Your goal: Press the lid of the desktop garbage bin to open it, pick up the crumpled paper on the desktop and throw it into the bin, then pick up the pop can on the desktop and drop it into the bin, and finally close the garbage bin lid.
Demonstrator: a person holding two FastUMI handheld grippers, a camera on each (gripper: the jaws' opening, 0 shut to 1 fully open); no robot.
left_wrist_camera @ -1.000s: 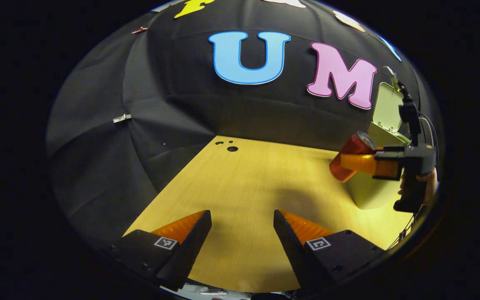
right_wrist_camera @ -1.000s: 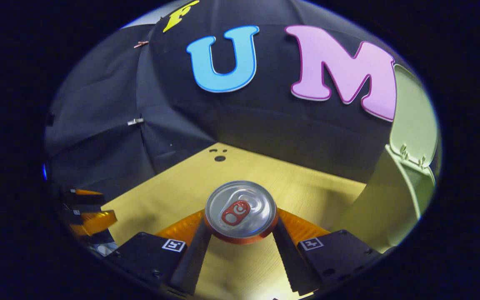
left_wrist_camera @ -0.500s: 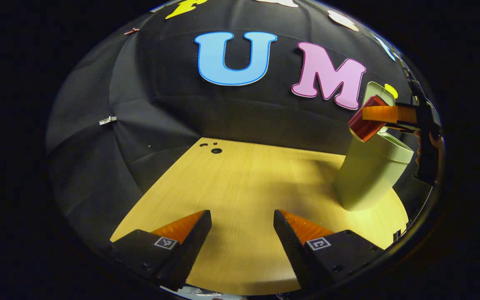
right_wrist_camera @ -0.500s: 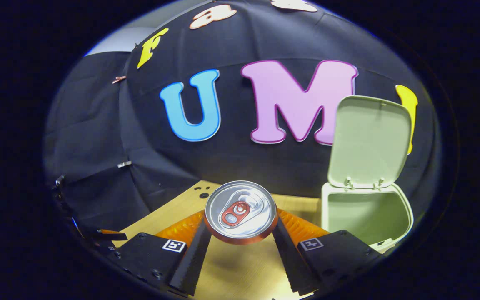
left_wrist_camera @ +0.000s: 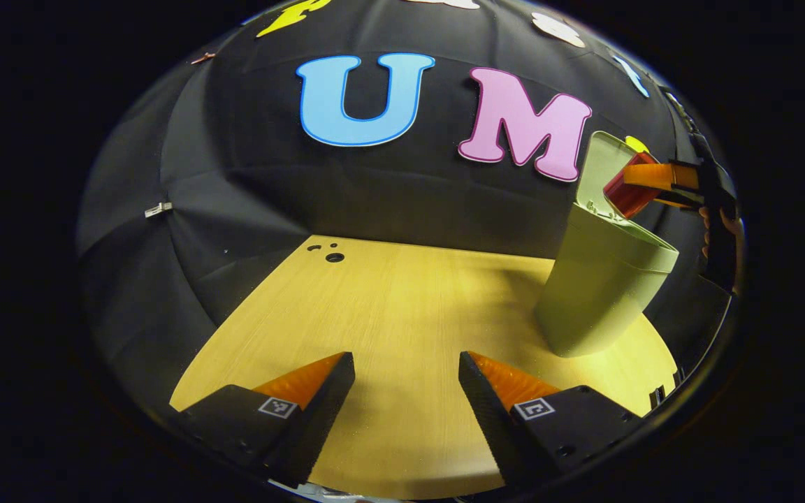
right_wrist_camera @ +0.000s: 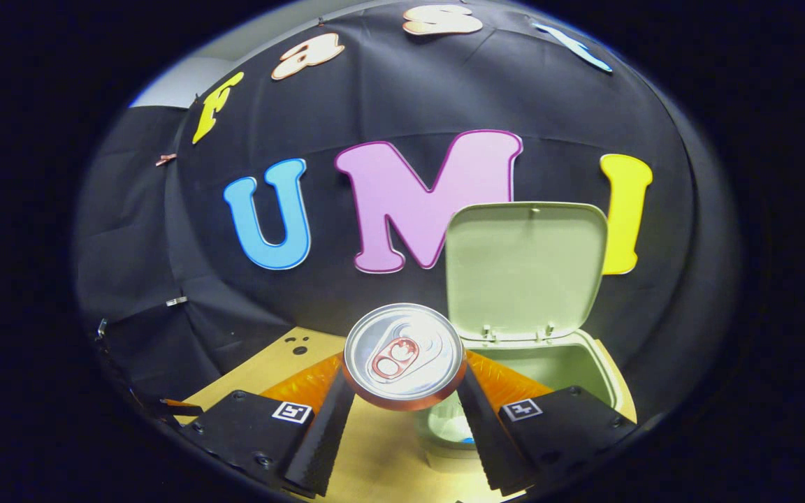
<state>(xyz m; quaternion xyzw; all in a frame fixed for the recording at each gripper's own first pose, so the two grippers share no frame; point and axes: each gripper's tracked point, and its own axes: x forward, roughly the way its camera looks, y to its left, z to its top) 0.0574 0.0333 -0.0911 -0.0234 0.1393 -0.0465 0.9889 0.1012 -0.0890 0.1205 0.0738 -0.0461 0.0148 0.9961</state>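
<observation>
My right gripper [right_wrist_camera: 404,391] is shut on a red pop can [right_wrist_camera: 403,355], its silver top facing the camera. Just beyond and to the right stands the pale green bin [right_wrist_camera: 570,363] with its lid [right_wrist_camera: 525,269] raised upright; the can hangs by the bin's open front-left rim. In the left gripper view the same bin [left_wrist_camera: 602,279] sits at the table's right, and the can [left_wrist_camera: 626,190] is held above its opening by the right gripper [left_wrist_camera: 643,180]. My left gripper [left_wrist_camera: 406,377] hovers open over bare wood, holding nothing. Something pale lies inside the bin [right_wrist_camera: 455,426].
The wooden table [left_wrist_camera: 402,300] has small round holes [left_wrist_camera: 332,256] at its far left corner. A hand [left_wrist_camera: 724,230] holds the right gripper at the far right. Black cloth walls close in behind and to the left of the table.
The right gripper has lifted the can from beside the bin up and rightward to above its open mouth. The left gripper stayed low and open, its view drifting slightly.
</observation>
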